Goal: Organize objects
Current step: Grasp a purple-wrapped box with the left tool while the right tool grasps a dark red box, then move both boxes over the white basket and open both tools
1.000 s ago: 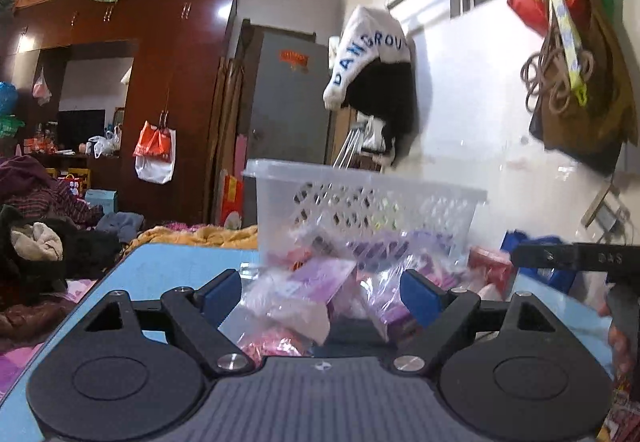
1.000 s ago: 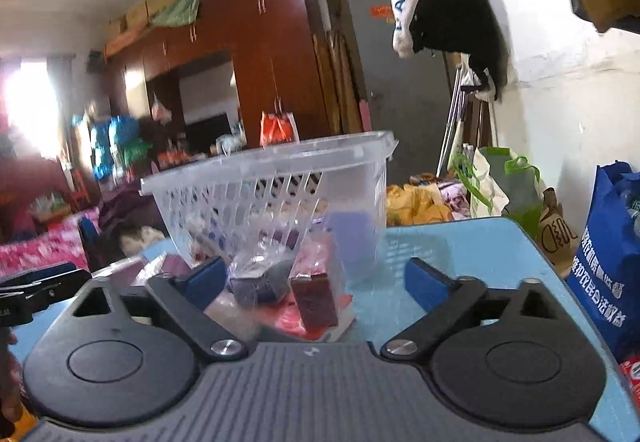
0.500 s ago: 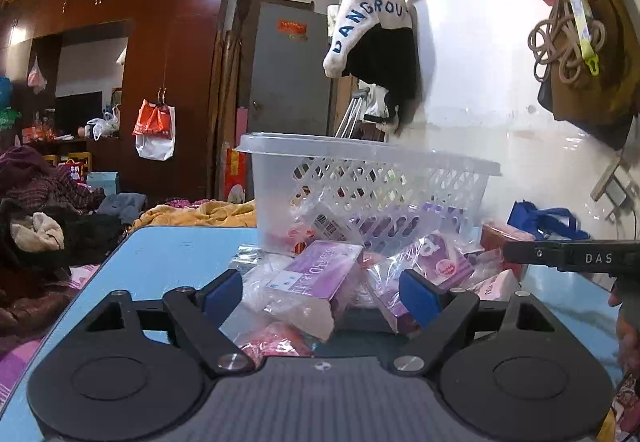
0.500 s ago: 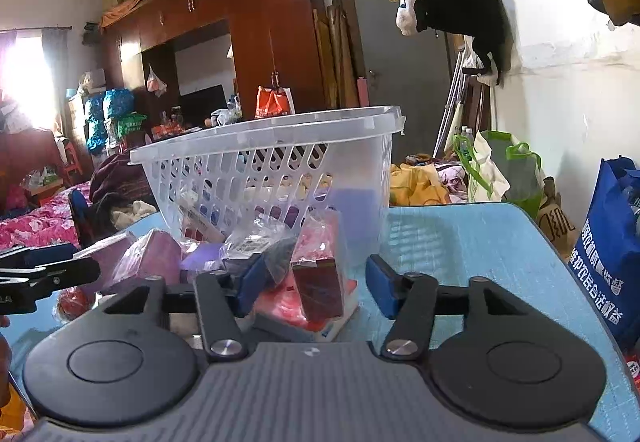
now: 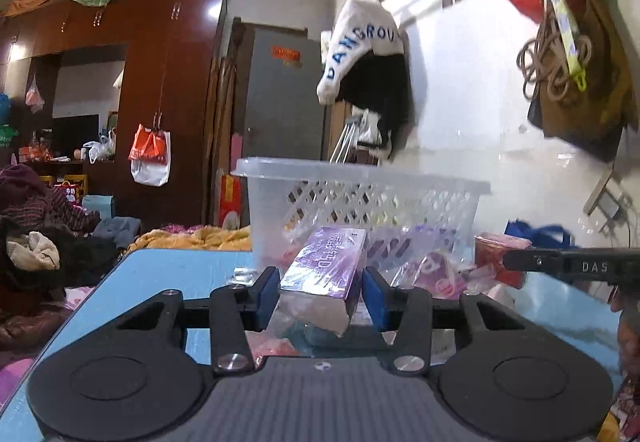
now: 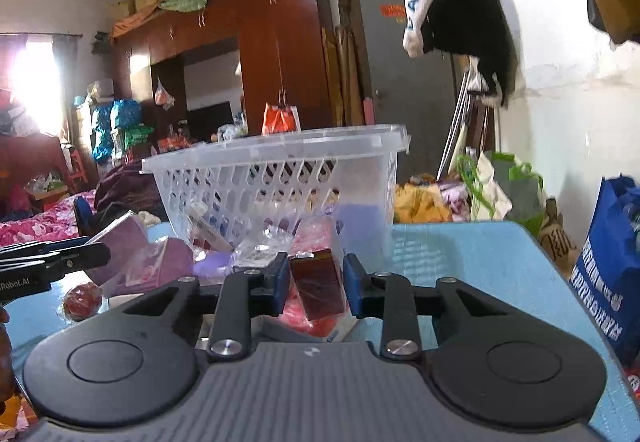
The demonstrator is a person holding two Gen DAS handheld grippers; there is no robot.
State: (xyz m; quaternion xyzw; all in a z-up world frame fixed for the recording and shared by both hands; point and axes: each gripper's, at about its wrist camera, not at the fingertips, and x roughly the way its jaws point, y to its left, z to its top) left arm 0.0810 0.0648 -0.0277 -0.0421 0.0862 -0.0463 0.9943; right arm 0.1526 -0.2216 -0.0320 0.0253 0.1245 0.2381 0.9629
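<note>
My left gripper [image 5: 322,292] has just been closing, and its blue pads [image 5: 267,292] now press both sides of a purple box [image 5: 326,266] wrapped in clear film. The box sits tilted between them, its near end lower and its printed face turned upward. My right gripper [image 6: 316,284] is clamped on a dark red packet [image 6: 318,286], also in clear wrap; the pads [image 6: 354,290] bear on its two sides and the packet stands roughly upright between them.

Both items belong to a loose pile of wrapped packets [image 5: 436,274] lying on the blue table [image 6: 460,266], directly in front of a clear plastic basket [image 6: 280,177]. The basket stands upright on the table, beyond the pile, with lattice walls; several packets show through the lattice inside it. In the right wrist view, a second purple box [image 6: 120,246] lies at the left of the pile, just beside the tip of my other gripper, and a small round red item [image 6: 82,300] rests on the table near it. I cannot tell whether either held item is clear of the pile beneath.

Surroundings noted: a dark wooden wardrobe [image 5: 132,81] against the far wall, a white and black garment [image 5: 368,73] hanging on the right wall, and a blue bag [image 6: 608,274] beside the table's right edge.
</note>
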